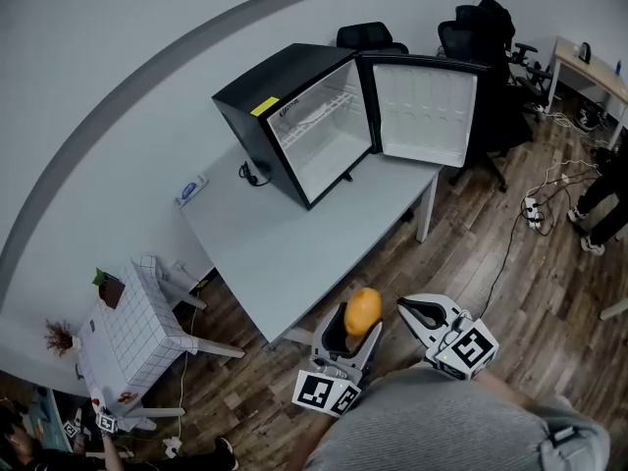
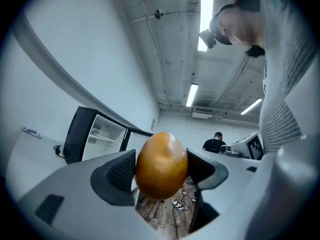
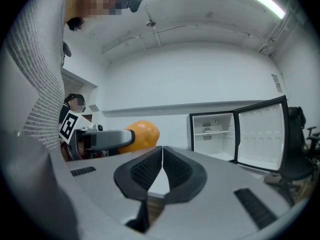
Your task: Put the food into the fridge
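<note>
An orange-yellow, egg-shaped fruit (image 1: 363, 311) sits between the jaws of my left gripper (image 1: 353, 330), which is shut on it just off the near edge of the grey table (image 1: 294, 238). In the left gripper view the fruit (image 2: 161, 165) fills the gap between both pads. A black mini fridge (image 1: 299, 116) stands on the table's far end with its door (image 1: 424, 111) swung wide open and its white inside bare. My right gripper (image 1: 416, 310) hovers beside the left one, its jaws shut (image 3: 162, 165) on nothing. From the right gripper view the fruit (image 3: 142, 133) shows at left and the fridge (image 3: 215, 134) ahead.
Black office chairs (image 1: 481, 27) stand behind the fridge. A white gridded side table (image 1: 132, 327) is at the lower left. A power strip with cables (image 1: 535, 209) lies on the wood floor at right, near a desk (image 1: 589, 72). A person (image 2: 216, 142) stands far off.
</note>
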{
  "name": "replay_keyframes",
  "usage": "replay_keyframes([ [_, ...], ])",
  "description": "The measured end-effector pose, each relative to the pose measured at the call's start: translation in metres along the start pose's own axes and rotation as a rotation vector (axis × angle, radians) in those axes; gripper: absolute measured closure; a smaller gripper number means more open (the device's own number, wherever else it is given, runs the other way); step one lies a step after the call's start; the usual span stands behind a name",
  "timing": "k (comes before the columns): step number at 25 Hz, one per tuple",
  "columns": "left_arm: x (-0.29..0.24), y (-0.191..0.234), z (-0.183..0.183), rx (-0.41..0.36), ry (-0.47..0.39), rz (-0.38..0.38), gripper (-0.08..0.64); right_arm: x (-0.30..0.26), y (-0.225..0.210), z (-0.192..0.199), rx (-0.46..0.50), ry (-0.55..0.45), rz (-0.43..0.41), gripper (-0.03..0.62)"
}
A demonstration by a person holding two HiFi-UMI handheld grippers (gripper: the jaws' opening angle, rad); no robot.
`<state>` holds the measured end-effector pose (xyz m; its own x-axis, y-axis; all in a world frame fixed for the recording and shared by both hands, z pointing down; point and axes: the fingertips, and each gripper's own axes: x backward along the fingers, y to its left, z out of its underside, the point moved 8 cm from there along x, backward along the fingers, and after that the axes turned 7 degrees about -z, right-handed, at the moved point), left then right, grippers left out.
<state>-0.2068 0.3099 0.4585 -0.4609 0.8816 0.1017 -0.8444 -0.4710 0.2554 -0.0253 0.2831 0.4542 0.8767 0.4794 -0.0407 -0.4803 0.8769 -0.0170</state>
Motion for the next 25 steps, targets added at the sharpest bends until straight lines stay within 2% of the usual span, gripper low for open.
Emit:
replay_keyframes([
  [11, 0.003, 0.006, 0.003, 0.014, 0.009, -0.005, 0.232, -0.009, 0.006, 0.010, -0.029, 0.027, -0.026, 0.580],
  [17, -0.001, 0.005, 0.009, 0.026, 0.025, 0.007, 0.232, -0.006, 0.006, 0.015, -0.055, 0.037, -0.012, 0.580],
  [25, -0.028, 0.011, 0.008, 0.016, 0.018, -0.015, 0.232, -0.013, -0.032, 0.012, -0.064, 0.024, -0.002, 0.580],
])
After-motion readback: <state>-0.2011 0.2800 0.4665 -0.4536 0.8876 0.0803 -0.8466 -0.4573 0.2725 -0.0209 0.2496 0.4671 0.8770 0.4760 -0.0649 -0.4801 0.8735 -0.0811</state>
